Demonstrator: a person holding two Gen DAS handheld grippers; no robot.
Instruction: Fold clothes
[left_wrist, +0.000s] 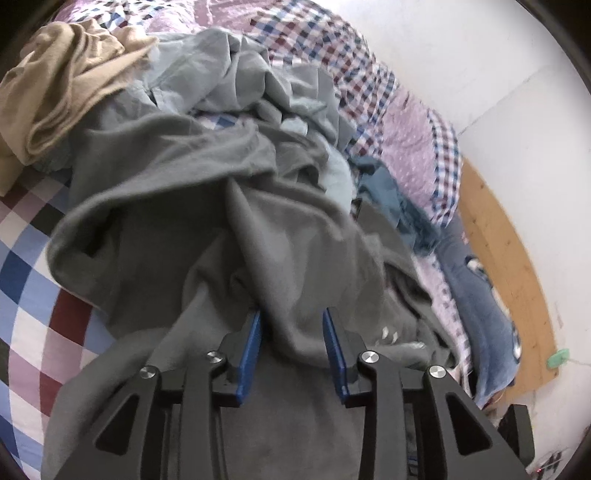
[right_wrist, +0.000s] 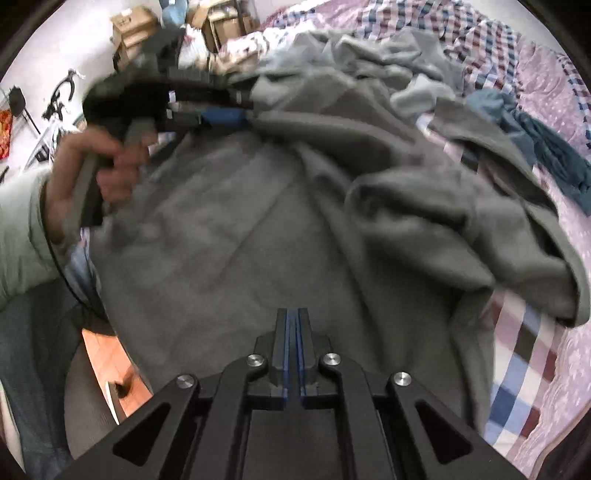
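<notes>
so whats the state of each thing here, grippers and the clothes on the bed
left gripper: jaws parted, a ridge of dark grey cloth between the pads, not pinched
right gripper: shut, pads together, on the edge of the dark grey cloth
dark grey garment: spread out, wrinkled, unfolded
light grey garment: crumpled
tan garment: bunched
teal garment: crumpled
checked bedspread: partly covered by clothes

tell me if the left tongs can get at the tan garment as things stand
Probably yes. The left tongs stand open over the grey sweatshirt, a fold between them. The tan garment lies uncovered on top at the far left; only rumpled grey cloth lies between.
</notes>
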